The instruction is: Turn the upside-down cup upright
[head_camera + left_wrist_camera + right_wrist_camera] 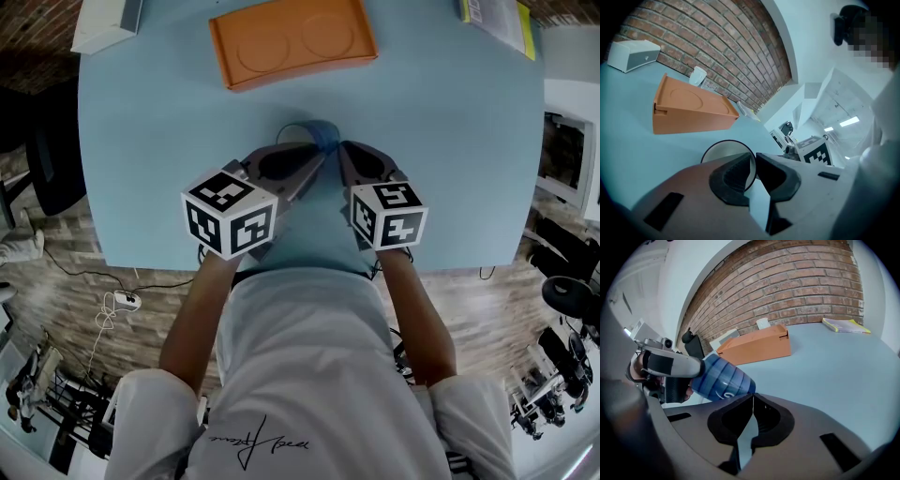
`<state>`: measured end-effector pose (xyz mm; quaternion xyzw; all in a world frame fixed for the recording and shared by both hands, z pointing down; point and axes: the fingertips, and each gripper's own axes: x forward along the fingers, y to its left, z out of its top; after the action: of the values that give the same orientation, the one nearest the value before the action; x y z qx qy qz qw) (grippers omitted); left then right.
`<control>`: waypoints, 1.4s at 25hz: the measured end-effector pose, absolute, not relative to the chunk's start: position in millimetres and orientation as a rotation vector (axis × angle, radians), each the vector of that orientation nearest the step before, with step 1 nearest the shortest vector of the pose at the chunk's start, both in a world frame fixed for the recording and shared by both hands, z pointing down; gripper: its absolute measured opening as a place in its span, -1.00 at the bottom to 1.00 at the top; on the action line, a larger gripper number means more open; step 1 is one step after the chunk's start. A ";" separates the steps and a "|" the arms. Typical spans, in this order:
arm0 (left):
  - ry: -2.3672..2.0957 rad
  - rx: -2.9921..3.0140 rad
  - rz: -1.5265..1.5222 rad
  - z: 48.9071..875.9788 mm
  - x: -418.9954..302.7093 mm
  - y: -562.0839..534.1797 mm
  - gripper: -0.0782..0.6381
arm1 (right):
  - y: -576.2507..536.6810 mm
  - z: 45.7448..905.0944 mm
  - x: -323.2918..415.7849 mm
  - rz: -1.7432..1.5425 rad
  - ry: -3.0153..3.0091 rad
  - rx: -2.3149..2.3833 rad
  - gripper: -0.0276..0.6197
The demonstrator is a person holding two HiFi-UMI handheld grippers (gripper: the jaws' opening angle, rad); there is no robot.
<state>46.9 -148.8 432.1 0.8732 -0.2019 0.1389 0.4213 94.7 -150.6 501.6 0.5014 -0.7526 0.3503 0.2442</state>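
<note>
A blue striped cup point(319, 134) hangs tilted on its side above the light blue table point(450, 169), between the tips of both grippers. My left gripper point(317, 157) is shut on it: in the left gripper view one jaw sits inside the cup's round pale opening point(723, 154) and the other outside the wall, the left gripper point(753, 164) pinching that wall. In the right gripper view the cup point(722, 378) stretches from the left gripper point(670, 366) to my right gripper point(753, 401), which is shut on a thin sliver of the cup's near edge.
An orange tray-like box point(292, 39) lies at the far middle of the table. A white box point(103, 23) is at the far left corner and a book point(497, 21) at the far right. A white cup point(698, 76) stands behind the orange box.
</note>
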 end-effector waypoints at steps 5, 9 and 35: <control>-0.491 2.206 0.366 432.9 53.5 -146.2 -0.65 | -149.6 504.3 97.6 0.963 -2.047 1.372 -0.85; -0.475 2.212 0.380 432.3 58.9 -143.9 -0.65 | -149.0 505.0 100.3 0.972 -2.043 1.379 -0.85; -0.443 2.347 0.469 425.5 83.7 -145.6 -0.67 | -149.4 513.1 114.5 0.997 -2.006 1.408 -0.85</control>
<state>83.7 -145.6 425.5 0.9045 -0.1709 0.1808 0.3464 114.5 -149.4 513.1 0.5157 -0.7351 0.3654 0.2452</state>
